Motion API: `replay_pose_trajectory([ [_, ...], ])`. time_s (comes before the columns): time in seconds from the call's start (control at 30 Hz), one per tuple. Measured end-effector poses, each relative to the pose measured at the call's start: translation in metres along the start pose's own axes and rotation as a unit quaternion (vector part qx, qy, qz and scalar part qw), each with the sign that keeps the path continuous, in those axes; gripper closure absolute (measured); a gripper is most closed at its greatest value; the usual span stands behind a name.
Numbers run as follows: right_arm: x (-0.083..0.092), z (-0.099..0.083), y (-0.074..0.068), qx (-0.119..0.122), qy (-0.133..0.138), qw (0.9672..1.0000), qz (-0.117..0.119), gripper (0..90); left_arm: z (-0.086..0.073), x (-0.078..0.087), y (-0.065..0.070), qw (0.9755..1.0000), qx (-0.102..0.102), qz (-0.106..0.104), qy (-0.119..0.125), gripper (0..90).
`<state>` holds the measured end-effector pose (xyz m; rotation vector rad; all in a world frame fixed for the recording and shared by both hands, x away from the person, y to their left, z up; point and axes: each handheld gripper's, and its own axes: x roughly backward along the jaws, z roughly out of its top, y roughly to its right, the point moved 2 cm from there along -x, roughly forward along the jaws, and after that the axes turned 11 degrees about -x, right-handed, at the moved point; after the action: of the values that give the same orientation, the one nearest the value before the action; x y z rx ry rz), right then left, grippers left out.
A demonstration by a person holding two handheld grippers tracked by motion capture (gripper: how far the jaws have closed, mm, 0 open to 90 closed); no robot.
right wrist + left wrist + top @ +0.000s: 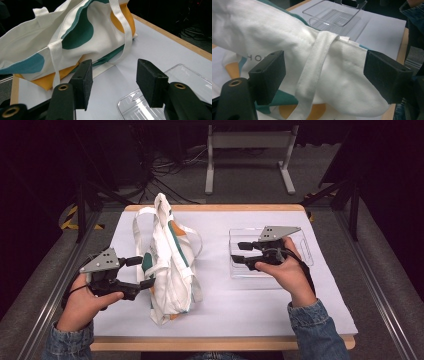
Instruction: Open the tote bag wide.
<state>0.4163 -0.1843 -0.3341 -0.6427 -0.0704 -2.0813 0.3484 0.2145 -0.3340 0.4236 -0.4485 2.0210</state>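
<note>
A white cloth tote bag (167,265) with green and orange patches lies crumpled on the white table cover (220,295), left of the middle. My left gripper (145,272) is open at the bag's left edge, jaws wide on either side of a fold of cloth and a strap (317,67), neither pad clearly touching. My right gripper (240,252) is open over the left part of a clear plastic tray (300,257), pointing toward the bag (75,42), with nothing between its jaws. The tray's corner (140,107) lies just below those jaws.
The clear tray (334,17) sits on the right half of the table. A wooden table edge (220,342) runs along the front. Beyond the table stand a white metal frame (250,150) and cables on the floor.
</note>
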Motion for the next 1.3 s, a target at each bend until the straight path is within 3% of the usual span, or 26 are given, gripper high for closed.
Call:
replay_pose_trajectory([
  [0.2, -0.001, 0.000, -0.001, 0.001, -0.001, 1.0000, 0.002, 47.2, 0.002, -0.009, 0.002, 0.9999, -0.005, -0.004, 0.013, 22.8],
  [0.53, -0.006, -0.001, -0.005, 0.005, -0.009, 0.9999, 0.006, 46.8, -0.004, -0.027, -0.001, 1.0000, -0.007, 0.005, -0.003, 43.0],
  [0.67, -0.008, -0.003, -0.007, 0.005, -0.013, 0.9999, 0.007, 46.7, -0.006, -0.027, -0.004, 0.9999, 0.002, 0.012, -0.004, 58.8],
  [0.87, -0.014, -0.004, -0.011, 0.008, -0.022, 0.9997, 0.011, 46.7, -0.004, -0.024, -0.003, 1.0000, 0.005, 0.005, -0.002, 84.2],
  [1.3, -0.024, -0.006, -0.021, 0.016, -0.022, 0.9992, 0.028, 49.5, -0.001, -0.018, -0.001, 0.9999, 0.004, 0.000, 0.010, 85.8],
])
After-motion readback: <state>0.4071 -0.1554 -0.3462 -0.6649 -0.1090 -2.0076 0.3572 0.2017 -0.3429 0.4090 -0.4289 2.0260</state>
